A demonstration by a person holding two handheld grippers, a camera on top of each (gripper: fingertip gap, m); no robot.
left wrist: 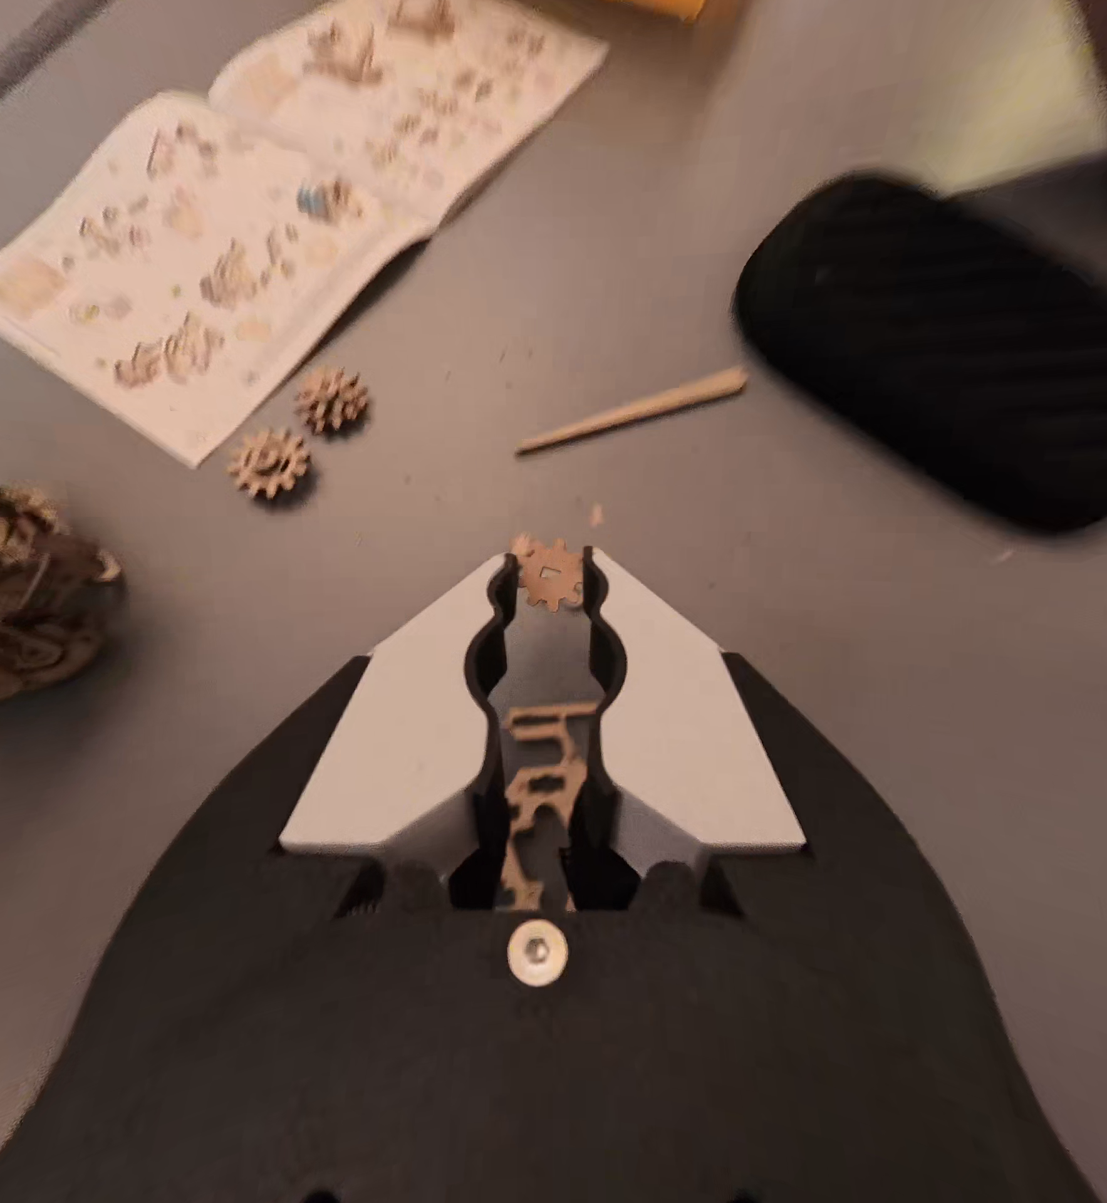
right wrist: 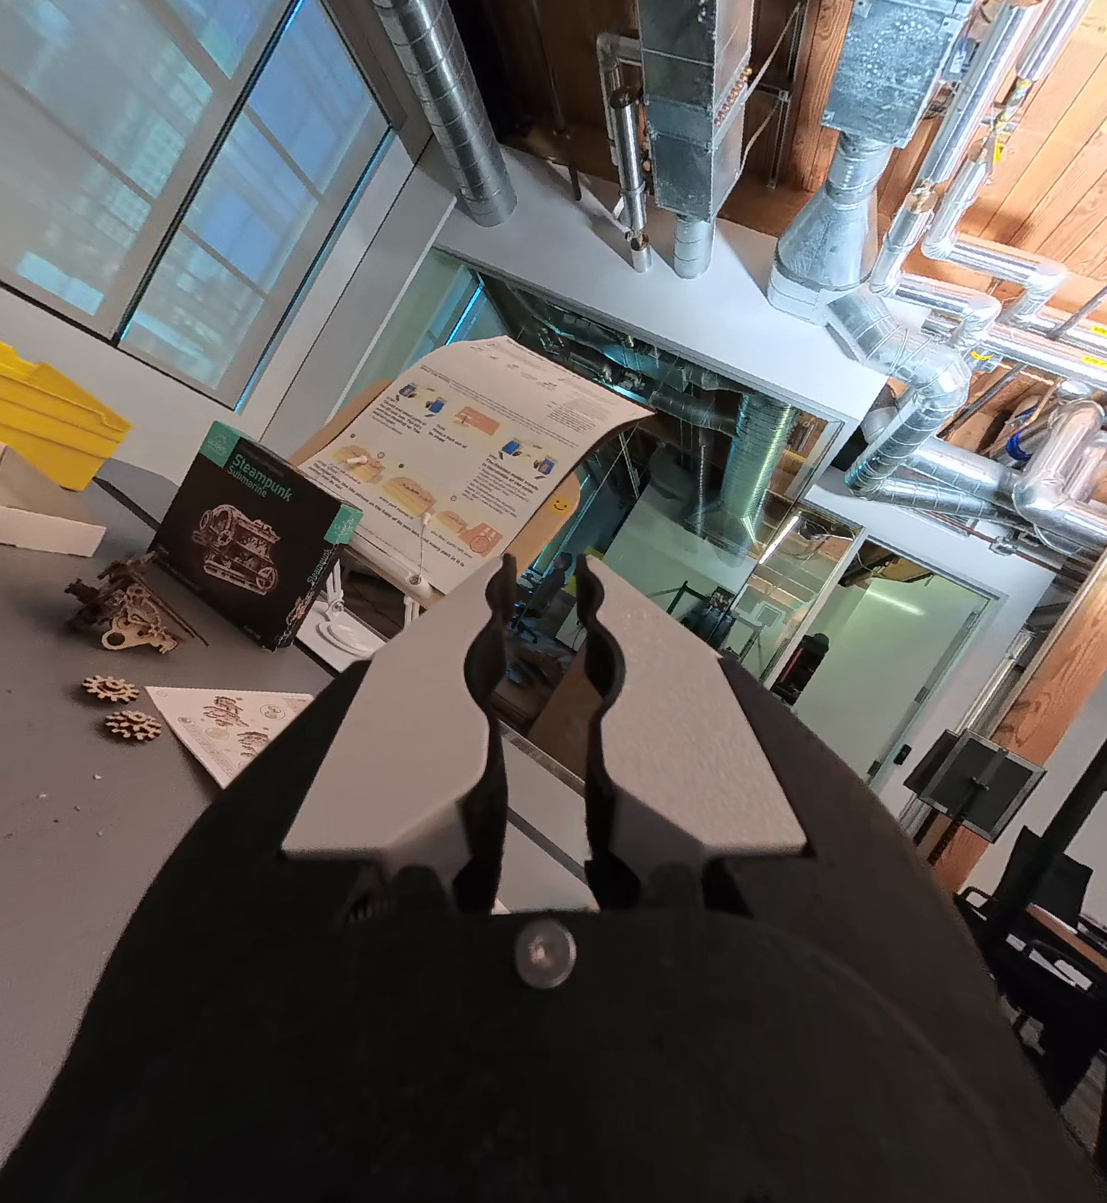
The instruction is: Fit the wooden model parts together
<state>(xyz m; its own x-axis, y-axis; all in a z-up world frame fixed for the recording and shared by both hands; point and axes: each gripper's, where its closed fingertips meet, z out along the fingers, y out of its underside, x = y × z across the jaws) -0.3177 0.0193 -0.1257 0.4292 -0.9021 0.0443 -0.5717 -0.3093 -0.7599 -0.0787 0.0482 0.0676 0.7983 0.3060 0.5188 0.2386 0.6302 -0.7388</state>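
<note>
Left fingers [left wrist: 510, 586] — small gear [left wrist: 550, 578] between their tips.

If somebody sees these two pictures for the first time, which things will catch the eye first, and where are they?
In the left wrist view, the left gripper pinches a small wooden gear at its fingertips, just above the grey table. Beyond it lie an open instruction booklet at upper left and two larger gears beside its near edge. In the right wrist view, the right gripper points up, empty, toward silver ceiling ducts, with the dark kit box standing at left.
</note>
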